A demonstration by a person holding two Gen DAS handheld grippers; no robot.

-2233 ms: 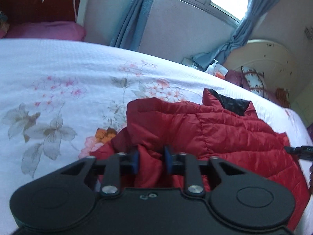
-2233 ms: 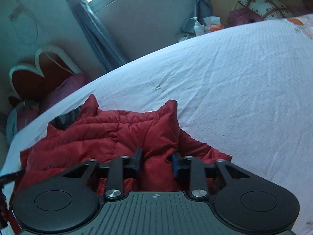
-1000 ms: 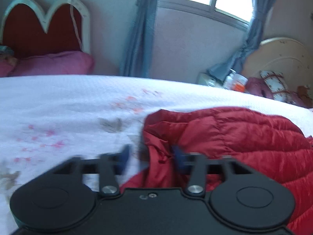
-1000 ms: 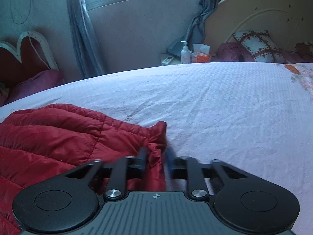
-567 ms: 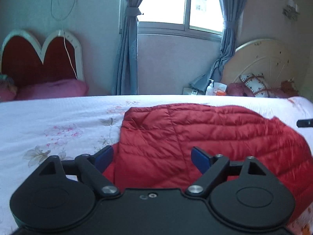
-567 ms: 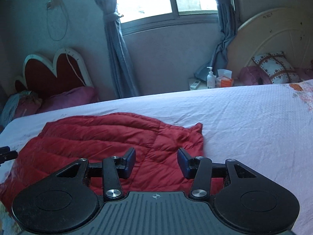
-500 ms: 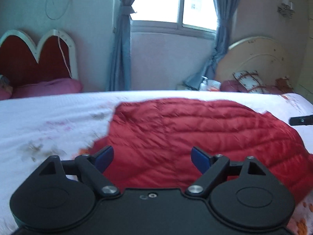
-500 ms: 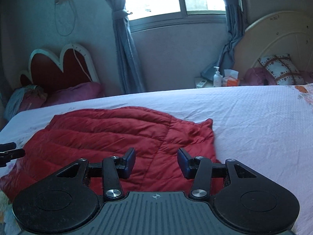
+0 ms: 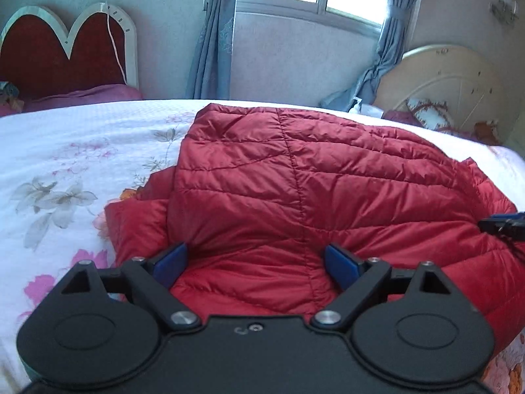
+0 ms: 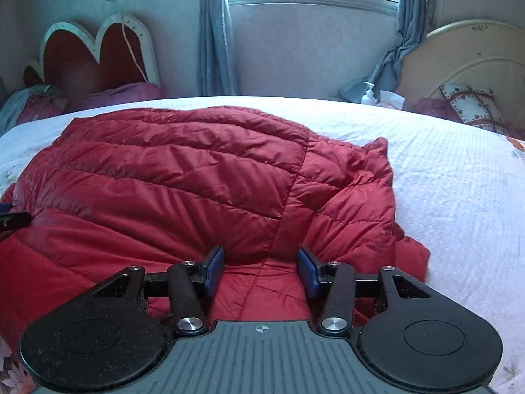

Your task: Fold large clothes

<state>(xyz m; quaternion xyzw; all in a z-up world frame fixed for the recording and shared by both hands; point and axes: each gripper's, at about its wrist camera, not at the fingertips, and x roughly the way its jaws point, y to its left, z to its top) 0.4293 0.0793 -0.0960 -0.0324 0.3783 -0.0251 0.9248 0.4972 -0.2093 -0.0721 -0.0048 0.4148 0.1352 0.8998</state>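
A red quilted puffer jacket (image 9: 311,190) lies folded over on the white floral bed, smooth quilted side up; it also shows in the right wrist view (image 10: 183,190). My left gripper (image 9: 256,262) is open and empty, just above the jacket's near left edge. My right gripper (image 10: 261,271) is open and empty, above the near edge close to a seam. A sleeve part (image 9: 137,216) sticks out at the jacket's left. The tip of the right gripper (image 9: 502,225) shows at the left view's right edge.
The bed's white floral cover (image 9: 65,170) spreads left of the jacket, and plain white cover (image 10: 459,197) to its right. A red heart-shaped headboard (image 9: 62,55) with pink pillows stands far left. A cream headboard (image 10: 472,65), a cushion and a pump bottle (image 10: 368,93) are far right.
Both grippers held jacket edges, carried them forward over the jacket, then opened and let go. Since then both have drawn back and now hover low over the near edge.
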